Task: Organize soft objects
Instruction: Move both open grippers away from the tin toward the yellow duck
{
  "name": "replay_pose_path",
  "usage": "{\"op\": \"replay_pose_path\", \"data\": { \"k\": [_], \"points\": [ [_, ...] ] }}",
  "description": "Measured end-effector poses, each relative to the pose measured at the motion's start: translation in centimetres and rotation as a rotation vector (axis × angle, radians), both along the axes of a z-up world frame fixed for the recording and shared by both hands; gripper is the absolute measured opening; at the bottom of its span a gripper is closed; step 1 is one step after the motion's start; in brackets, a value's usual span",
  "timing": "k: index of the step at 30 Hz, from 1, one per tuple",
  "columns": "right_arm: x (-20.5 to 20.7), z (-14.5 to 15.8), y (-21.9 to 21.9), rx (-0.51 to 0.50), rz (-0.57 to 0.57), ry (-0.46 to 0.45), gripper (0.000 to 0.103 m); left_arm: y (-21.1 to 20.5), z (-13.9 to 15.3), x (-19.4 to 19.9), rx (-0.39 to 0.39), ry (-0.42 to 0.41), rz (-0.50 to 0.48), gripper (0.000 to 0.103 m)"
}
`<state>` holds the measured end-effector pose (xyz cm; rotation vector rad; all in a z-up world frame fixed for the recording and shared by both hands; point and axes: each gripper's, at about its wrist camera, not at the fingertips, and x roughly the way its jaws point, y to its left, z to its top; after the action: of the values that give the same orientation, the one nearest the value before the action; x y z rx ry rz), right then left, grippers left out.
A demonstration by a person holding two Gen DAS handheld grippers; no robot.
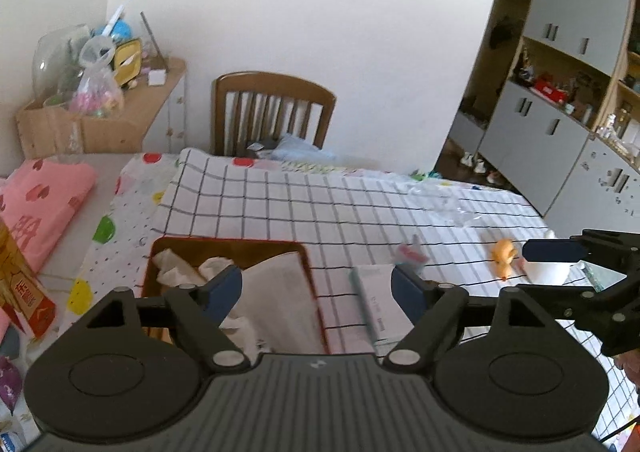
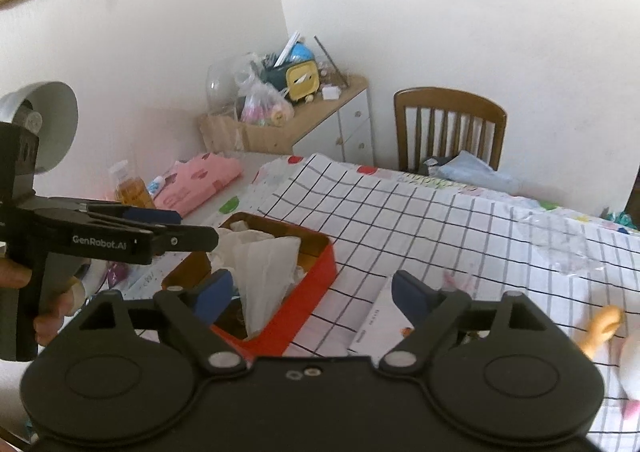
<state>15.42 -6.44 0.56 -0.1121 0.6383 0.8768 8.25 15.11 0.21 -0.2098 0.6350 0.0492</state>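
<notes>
A red-walled box (image 1: 224, 240) (image 2: 316, 280) sits on the checked cloth and holds a flat white tissue sheet (image 1: 276, 288) (image 2: 264, 272) and crumpled white pieces (image 1: 172, 268). My left gripper (image 1: 316, 292) (image 2: 198, 228) hangs open above the box's right side, nothing between its pads. My right gripper (image 2: 312, 292) (image 1: 524, 268) is open too, above the box's near right corner. To the right lie a white booklet (image 1: 372, 292) (image 2: 380, 316), an orange duck toy (image 1: 503, 254) (image 2: 604, 326) and a white plush (image 1: 548, 272) (image 2: 632, 364).
A folded pink towel (image 1: 44, 195) (image 2: 200, 179) lies at the table's left. A wooden chair (image 1: 272, 107) (image 2: 448, 123) with blue cloth on it stands at the far edge. Crumpled clear plastic (image 2: 560, 240) lies far right. A cluttered side cabinet (image 2: 320, 115) stands by the wall.
</notes>
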Motion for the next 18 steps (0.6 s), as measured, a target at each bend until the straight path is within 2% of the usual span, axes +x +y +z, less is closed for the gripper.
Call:
{"op": "replay_pose_path", "data": {
  "k": [9, 12, 18],
  "points": [
    [-0.8, 0.3, -6.3, 0.009, -0.081, -0.026, 0.097, -3.9, 0.8, 0.4, -0.013, -0.032, -0.057, 0.087],
    [-0.8, -0.1, -8.5, 0.011, -0.123, -0.019, 0.098, -5.3, 0.6, 1.0, -0.018, -0.034, -0.072, 0.098],
    [-0.4, -1.0, -12.5, 0.015, -0.202, -0.005, 0.098, -8.1, 0.2, 2.5, -0.024, -0.054, -0.126, 0.100]
  ]
}}
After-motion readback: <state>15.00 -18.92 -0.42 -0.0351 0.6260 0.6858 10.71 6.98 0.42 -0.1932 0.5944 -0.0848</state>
